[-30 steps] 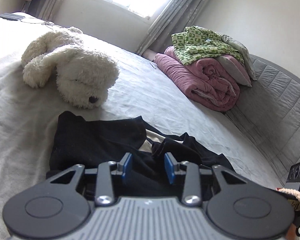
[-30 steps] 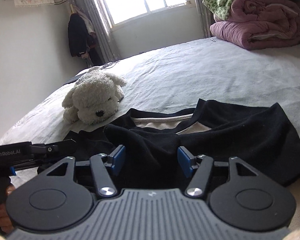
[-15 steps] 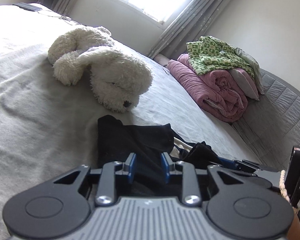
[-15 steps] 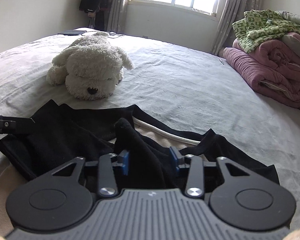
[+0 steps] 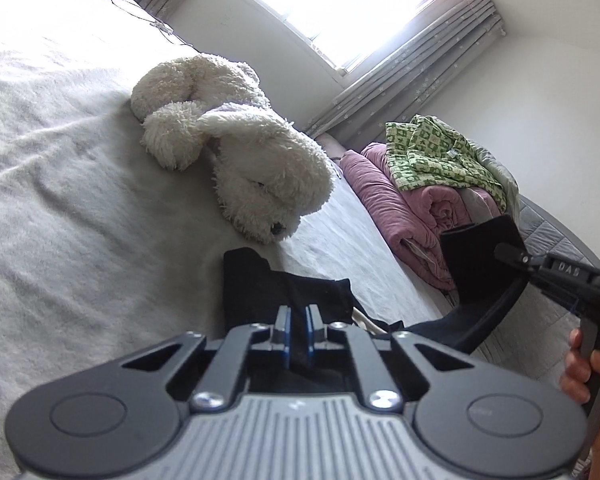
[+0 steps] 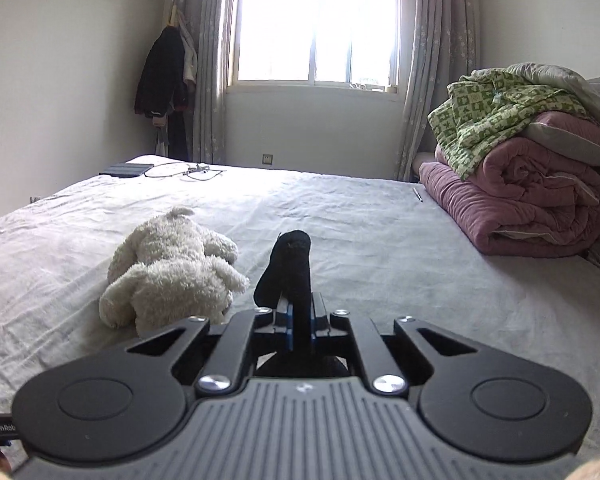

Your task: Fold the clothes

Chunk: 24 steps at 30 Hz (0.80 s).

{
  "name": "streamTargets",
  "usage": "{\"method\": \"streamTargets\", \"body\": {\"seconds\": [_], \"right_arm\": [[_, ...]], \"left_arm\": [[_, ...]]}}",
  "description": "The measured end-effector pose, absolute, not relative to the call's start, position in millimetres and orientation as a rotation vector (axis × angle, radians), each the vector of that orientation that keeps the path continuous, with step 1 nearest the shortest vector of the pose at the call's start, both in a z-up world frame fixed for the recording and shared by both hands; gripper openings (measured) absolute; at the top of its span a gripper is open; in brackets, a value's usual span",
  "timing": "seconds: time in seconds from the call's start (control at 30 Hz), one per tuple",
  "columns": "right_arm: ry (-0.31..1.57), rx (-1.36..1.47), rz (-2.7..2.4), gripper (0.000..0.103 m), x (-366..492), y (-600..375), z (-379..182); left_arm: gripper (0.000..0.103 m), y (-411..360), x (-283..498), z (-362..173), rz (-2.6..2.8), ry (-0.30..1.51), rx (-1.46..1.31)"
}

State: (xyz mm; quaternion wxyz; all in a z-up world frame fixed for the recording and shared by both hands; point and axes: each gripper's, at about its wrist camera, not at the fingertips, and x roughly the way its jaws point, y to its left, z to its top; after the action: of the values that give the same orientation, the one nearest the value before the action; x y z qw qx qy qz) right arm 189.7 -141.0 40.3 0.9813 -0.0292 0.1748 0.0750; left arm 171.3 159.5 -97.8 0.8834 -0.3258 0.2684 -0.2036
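Both grippers, left (image 5: 298, 330) and right (image 6: 300, 326), pinch the black garment (image 5: 284, 292) beside a plush dog (image 5: 236, 152).

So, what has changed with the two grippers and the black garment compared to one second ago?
Both grippers have just been closing and now pinch the black garment: the left gripper grips it low on the bed, while the right gripper has lifted its part off the bed, a fold sticking up above its fingers. The plush dog and the folded blankets stayed put.
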Motion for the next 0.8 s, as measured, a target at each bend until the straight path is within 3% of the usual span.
{"method": "streamTargets", "body": {"seconds": [0.2,0.37,0.5,0.8], "right_arm": [[0.258,-0.012,0.165,0.007,191.1,-142.2,71.1],[0.261,0.046,0.142,0.007,190.0,-163.3,64.7],[0.327,0.162,0.107,0.007,187.6,-199.0,37.0],[0.476,0.406,-0.078,0.007,146.3,-272.6,-51.0]], "left_arm": [[0.005,158.0,171.1,-96.4,-0.474,0.544,-0.689],[0.005,143.6,176.2,-99.7,-0.526,0.624,-0.608],[0.005,129.2,180.8,-108.5,-0.504,0.724,-0.504],[0.005,128.8,179.7,-110.4,-0.508,0.737,-0.486]]}}
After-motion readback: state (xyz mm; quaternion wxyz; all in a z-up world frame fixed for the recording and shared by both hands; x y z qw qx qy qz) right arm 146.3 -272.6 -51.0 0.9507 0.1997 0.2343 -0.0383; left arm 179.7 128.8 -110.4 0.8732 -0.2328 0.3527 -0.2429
